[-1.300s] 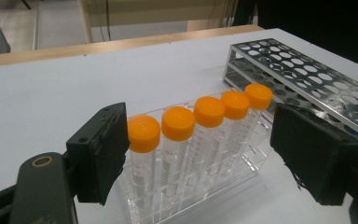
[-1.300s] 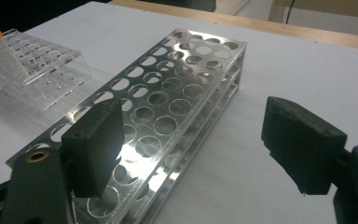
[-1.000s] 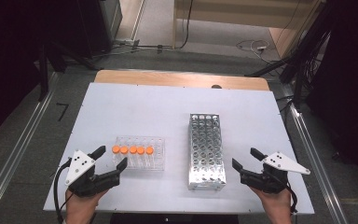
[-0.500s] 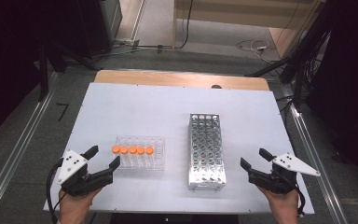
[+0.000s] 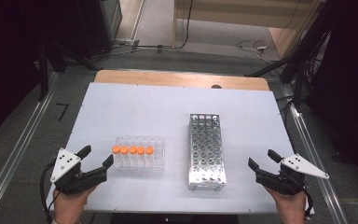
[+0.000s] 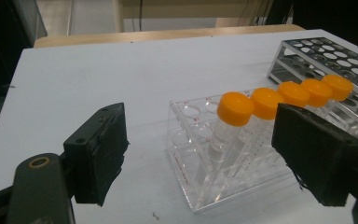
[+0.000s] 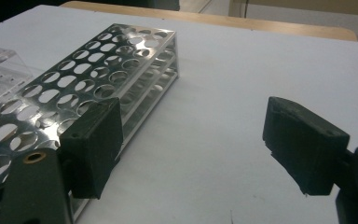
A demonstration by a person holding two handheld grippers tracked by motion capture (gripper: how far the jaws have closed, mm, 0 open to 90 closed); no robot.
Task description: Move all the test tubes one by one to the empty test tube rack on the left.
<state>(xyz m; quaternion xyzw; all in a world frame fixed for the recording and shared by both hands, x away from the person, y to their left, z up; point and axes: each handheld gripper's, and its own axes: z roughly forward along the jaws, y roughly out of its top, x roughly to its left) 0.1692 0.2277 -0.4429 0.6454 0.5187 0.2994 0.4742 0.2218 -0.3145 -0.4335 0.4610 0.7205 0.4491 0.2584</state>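
High view, right gripper (image 5: 264,162) shifted rightward (jaws apart), left gripper (image 5: 94,157) unmoved

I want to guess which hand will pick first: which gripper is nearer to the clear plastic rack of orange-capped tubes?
Left. The left gripper sits open just beside the clear plastic rack, at its left end. The right gripper is across the table, beyond the empty metal rack.

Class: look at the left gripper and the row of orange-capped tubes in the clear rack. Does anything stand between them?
Nothing visible does. The left gripper is open beside the clear rack, with bare table between its jaws and the orange-capped tubes.
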